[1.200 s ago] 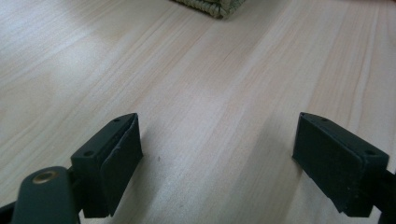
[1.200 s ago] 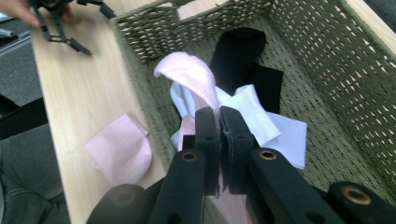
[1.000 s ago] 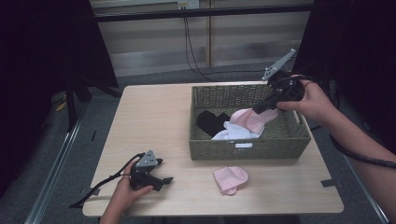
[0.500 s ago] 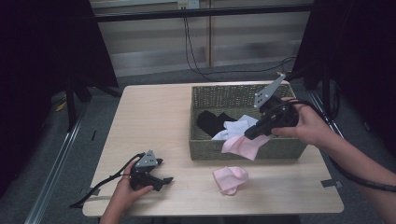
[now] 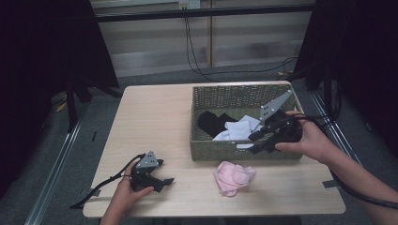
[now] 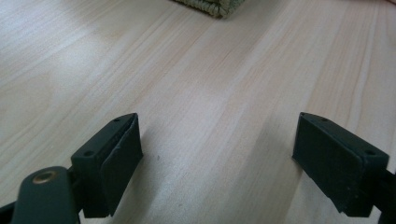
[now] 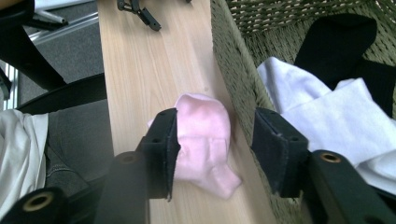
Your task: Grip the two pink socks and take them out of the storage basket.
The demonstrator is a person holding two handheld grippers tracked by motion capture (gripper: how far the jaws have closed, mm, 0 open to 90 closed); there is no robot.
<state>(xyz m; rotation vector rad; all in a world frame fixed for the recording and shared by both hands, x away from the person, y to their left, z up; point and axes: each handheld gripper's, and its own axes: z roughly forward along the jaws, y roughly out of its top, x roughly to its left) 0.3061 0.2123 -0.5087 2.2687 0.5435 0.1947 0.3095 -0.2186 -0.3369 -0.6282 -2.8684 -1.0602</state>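
Note:
A pink sock pile (image 5: pixel 233 177) (image 7: pixel 203 154) lies on the table just in front of the woven basket (image 5: pixel 234 152). My right gripper (image 5: pixel 255 143) (image 7: pixel 215 140) hangs over the basket's front wall. Its jaws have just been opening and stand apart with nothing pressed between them; the pink sock lies below them on the wood. Inside the basket lie a white sock (image 5: pixel 239 129) (image 7: pixel 327 112) and a black sock (image 5: pixel 211 123) (image 7: pixel 336 42). My left gripper (image 5: pixel 165 171) (image 6: pixel 217 140) rests on the table at the front left, open and empty.
The light wooden table (image 5: pixel 155 122) has bare room to the left of the basket and along its front. A corner of the basket (image 6: pixel 210 5) shows far ahead of the left gripper. Black cables trail from both grippers.
The right gripper came down and toward the table's front with a pink sock, then let it go. That sock now lies on the table with the pink one there before.

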